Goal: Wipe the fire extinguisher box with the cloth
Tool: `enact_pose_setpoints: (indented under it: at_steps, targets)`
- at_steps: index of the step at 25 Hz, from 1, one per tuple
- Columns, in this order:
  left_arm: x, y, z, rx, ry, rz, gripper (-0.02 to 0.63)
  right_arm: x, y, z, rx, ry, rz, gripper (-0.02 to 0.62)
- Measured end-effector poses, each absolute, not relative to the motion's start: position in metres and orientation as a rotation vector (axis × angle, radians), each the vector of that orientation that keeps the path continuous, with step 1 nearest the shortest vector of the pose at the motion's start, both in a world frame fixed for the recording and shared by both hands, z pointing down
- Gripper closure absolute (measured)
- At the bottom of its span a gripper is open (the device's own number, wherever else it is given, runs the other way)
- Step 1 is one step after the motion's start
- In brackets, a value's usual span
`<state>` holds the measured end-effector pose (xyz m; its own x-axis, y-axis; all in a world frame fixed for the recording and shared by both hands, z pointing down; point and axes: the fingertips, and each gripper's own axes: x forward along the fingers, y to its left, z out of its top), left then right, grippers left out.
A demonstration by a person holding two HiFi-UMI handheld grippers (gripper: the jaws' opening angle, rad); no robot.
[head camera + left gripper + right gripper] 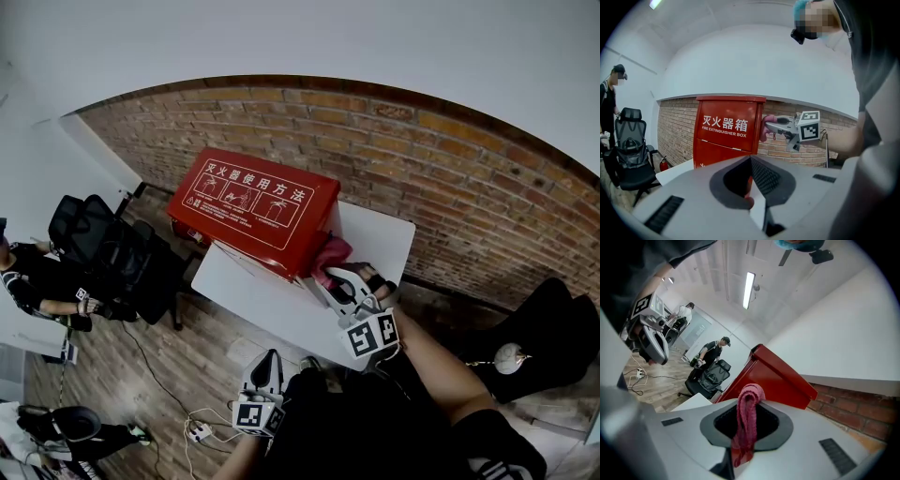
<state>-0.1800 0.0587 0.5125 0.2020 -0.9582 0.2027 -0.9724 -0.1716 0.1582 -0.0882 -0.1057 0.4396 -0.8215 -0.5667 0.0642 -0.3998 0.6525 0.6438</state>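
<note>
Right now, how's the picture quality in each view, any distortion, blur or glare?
Head view: heavy fisheye bows the brick wall into an arc; the box is sharp. Left gripper view: box lettering crisp, near foreground soft, dark corners. Right gripper view: the ceiling light blows out; the cloth is in fair focus, edges vignetted.

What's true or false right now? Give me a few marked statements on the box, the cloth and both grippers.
1. The right gripper is shut on the pink cloth. True.
2. The cloth meets the side of the red fire extinguisher box. True.
3. The left gripper holds a second cloth. False: its jaws are together on nothing, and it hangs below the table edge.
4. The box sits on the floor. False: it stands on the white table.
5. A black office chair stands left of the table. True.
</note>
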Motion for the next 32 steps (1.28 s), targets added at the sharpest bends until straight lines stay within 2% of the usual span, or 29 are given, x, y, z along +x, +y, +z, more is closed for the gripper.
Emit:
enact_pose_setpoints:
  at_steps: [15, 32]
  targets:
    - [-0.189, 0.061, 0.520, 2.204, -1.847, 0.079, 0.589, -0.088, -0.106, 0.383, 0.820, -2.613, -1.058, 0.529]
    - [-0.200, 0.054, 0.522, 2.182, -1.852, 0.071, 0.589, -0.099, -0.079, 0.386, 0.767, -2.585, -1.128, 0.529]
